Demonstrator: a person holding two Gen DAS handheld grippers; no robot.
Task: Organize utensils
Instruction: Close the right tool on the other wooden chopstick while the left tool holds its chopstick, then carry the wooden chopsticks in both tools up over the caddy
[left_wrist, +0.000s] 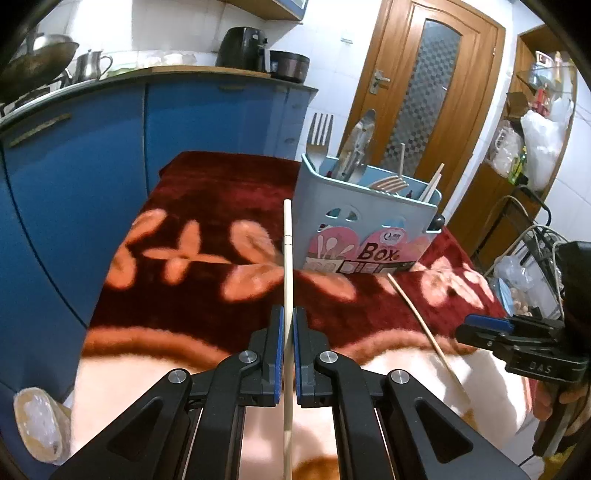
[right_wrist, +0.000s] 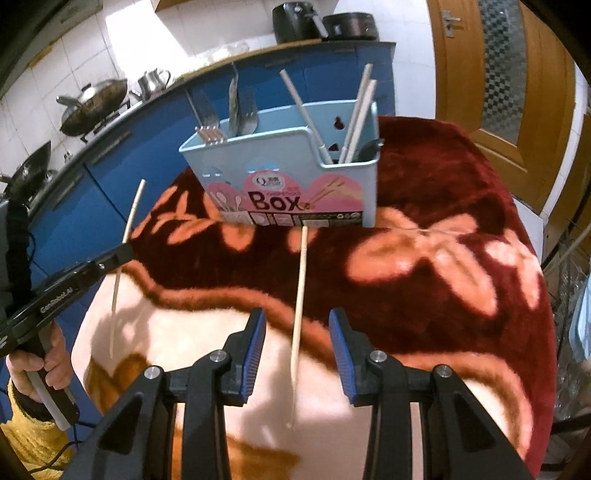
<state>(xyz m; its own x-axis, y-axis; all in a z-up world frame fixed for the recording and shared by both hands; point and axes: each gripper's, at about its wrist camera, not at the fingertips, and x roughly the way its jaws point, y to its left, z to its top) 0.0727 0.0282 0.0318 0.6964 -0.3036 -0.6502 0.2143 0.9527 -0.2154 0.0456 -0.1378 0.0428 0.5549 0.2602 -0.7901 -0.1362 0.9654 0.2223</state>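
Observation:
My left gripper (left_wrist: 288, 314) is shut on a pale chopstick (left_wrist: 287, 258) that points up and away, above the blanket. In the right wrist view this left gripper (right_wrist: 125, 254) reaches in from the left with its chopstick (right_wrist: 135, 206) through the tips. A second chopstick (right_wrist: 300, 288) lies on the blanket, running toward the box. My right gripper (right_wrist: 297, 321) hangs open over its near half, pads clear of it. The same chopstick (left_wrist: 424, 332) shows beside the right gripper (left_wrist: 480, 328). The light blue utensil box (right_wrist: 295, 173) (left_wrist: 369, 221) holds forks, spoons and chopsticks.
A red and cream flowered blanket (right_wrist: 443, 221) covers the table. Blue cabinets (left_wrist: 92, 166) with woks, a kettle and an air fryer stand behind. A wooden door (left_wrist: 424, 92) and a wire rack (left_wrist: 528, 258) are to the right. A hand in a yellow sleeve (right_wrist: 44, 365) holds the left gripper.

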